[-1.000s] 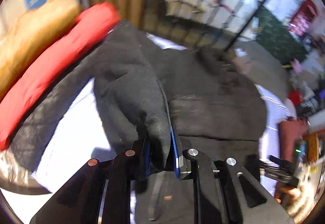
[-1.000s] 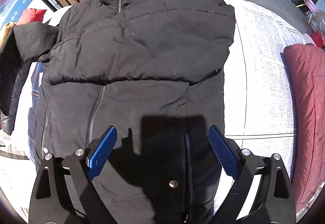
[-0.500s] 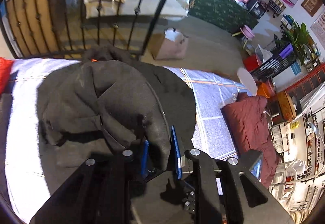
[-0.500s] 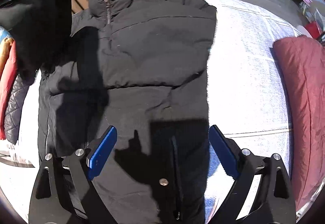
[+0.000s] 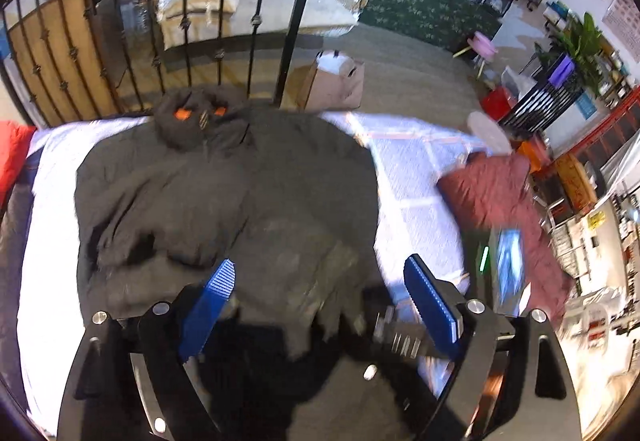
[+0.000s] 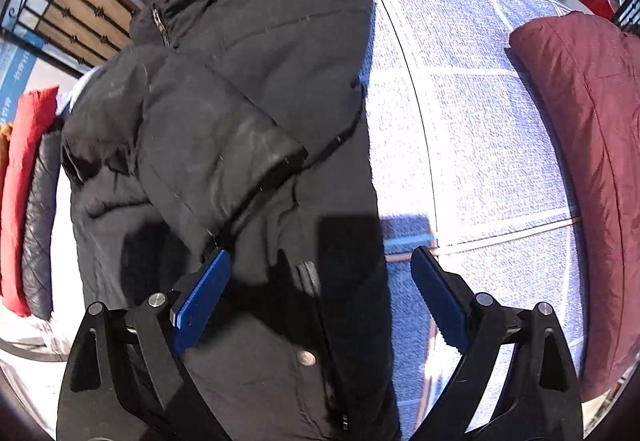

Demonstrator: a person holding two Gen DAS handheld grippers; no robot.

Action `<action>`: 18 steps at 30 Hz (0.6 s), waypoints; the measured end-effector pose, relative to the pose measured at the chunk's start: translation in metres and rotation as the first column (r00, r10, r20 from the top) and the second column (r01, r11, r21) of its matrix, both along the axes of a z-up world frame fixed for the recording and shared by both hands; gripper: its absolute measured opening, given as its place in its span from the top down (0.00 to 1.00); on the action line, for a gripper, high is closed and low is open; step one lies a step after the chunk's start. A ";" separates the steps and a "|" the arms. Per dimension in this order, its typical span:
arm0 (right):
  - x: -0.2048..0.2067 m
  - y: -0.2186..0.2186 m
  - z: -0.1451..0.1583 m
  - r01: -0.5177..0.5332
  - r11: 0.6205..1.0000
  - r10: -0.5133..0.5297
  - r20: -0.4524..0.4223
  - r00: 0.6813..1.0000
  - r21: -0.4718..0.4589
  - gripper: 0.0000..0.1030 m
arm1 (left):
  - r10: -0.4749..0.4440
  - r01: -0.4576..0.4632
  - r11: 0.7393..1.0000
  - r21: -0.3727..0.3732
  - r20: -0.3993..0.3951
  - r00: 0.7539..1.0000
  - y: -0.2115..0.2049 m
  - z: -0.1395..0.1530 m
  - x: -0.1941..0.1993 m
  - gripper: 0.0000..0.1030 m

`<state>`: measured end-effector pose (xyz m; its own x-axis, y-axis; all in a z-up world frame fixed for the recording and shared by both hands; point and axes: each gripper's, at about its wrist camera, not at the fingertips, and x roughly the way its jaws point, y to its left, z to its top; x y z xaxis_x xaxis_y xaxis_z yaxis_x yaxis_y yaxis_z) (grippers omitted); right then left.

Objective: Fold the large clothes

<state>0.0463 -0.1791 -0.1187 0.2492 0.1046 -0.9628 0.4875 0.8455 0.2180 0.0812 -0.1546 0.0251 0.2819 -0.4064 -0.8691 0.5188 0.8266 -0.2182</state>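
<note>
Tongs left (image 5: pixel 320 305) and right (image 6: pixel 320 289) spread, empty above jacket (image 6: pixel 248 129); orange collar lining (image 5: pixel 182 114) left-view only

Hard sunlight is thrown across the bed (image 6: pixel 460 129); sharp shadows are cast; lower right of left view is motion-blurred.

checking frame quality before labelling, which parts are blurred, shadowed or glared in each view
Left wrist: motion smear along the right edge and over the jacket hem between the open left gripper fingers; bedspread washed out by sun. Right wrist: sharp, with a hard dark shadow on jacket and bedspread by the right gripper.
</note>
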 end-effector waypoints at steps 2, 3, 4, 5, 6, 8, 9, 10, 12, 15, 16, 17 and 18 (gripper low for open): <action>0.007 0.002 0.002 -0.014 1.000 0.014 0.020 1.000 0.016 0.12 | 0.004 -0.003 0.999 0.049 -0.016 1.000 0.015 -0.016 -0.021 0.18; 0.010 0.005 0.003 -0.022 0.999 0.021 0.027 0.999 0.026 0.12 | 0.006 -0.004 0.997 0.078 -0.026 1.000 0.024 -0.026 -0.032 0.18; 0.015 0.008 0.002 -0.036 0.998 0.034 0.039 0.999 0.043 0.12 | 0.016 -0.012 0.994 0.111 -0.032 0.999 0.035 -0.036 -0.043 0.18; 0.020 0.011 0.002 -0.048 0.997 0.046 0.047 0.998 0.054 0.12 | 0.029 -0.023 0.990 0.137 -0.037 0.999 0.045 -0.043 -0.050 0.18; 0.025 0.013 0.001 -0.058 0.997 0.055 0.051 0.997 0.058 0.12 | 0.054 -0.045 0.984 0.171 -0.046 0.997 0.058 -0.052 -0.057 0.18; 0.036 0.019 -0.003 -0.080 0.995 0.077 0.055 0.996 0.062 0.15 | 0.138 -0.118 0.968 0.220 -0.077 0.987 0.089 -0.066 -0.067 0.18; 0.041 0.020 -0.007 -0.090 0.994 0.086 0.054 0.995 0.069 0.17 | 0.181 -0.157 0.961 0.228 -0.091 0.979 0.104 -0.071 -0.070 0.18; 0.046 0.022 -0.012 -0.090 0.993 0.086 0.048 0.995 0.080 0.17 | 0.241 -0.212 0.949 0.232 -0.106 0.965 0.123 -0.074 -0.073 0.18; 0.053 0.022 -0.024 -0.045 0.993 0.042 0.023 0.999 0.110 0.23 | 0.322 -0.289 0.927 0.240 -0.112 0.940 0.147 -0.075 -0.076 0.18; 0.061 0.019 -0.048 0.045 0.981 -0.039 -0.034 0.999 0.188 0.30 | 0.426 -0.394 0.887 0.241 -0.098 0.899 0.177 -0.070 -0.082 0.18; 0.062 0.019 -0.054 0.061 0.977 -0.052 -0.048 0.997 0.202 0.32 | 0.451 -0.419 0.877 0.236 -0.097 0.887 0.185 -0.070 -0.083 0.18; 0.062 0.018 -0.062 0.084 0.970 -0.070 -0.068 0.995 0.228 0.35 | 0.466 -0.435 0.870 0.235 -0.097 0.880 0.189 -0.070 -0.084 0.18; 0.063 0.018 -0.067 0.104 0.961 -0.087 -0.077 0.993 0.256 0.37 | 0.481 -0.449 0.862 0.236 -0.098 0.871 0.193 -0.071 -0.085 0.18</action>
<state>0.1092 -0.1614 -0.1858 0.2086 0.3314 -0.9201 0.5834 0.7130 0.3890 -0.0041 0.0383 -0.0461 0.2565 -0.0744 -0.9637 0.0379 0.9970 -0.0669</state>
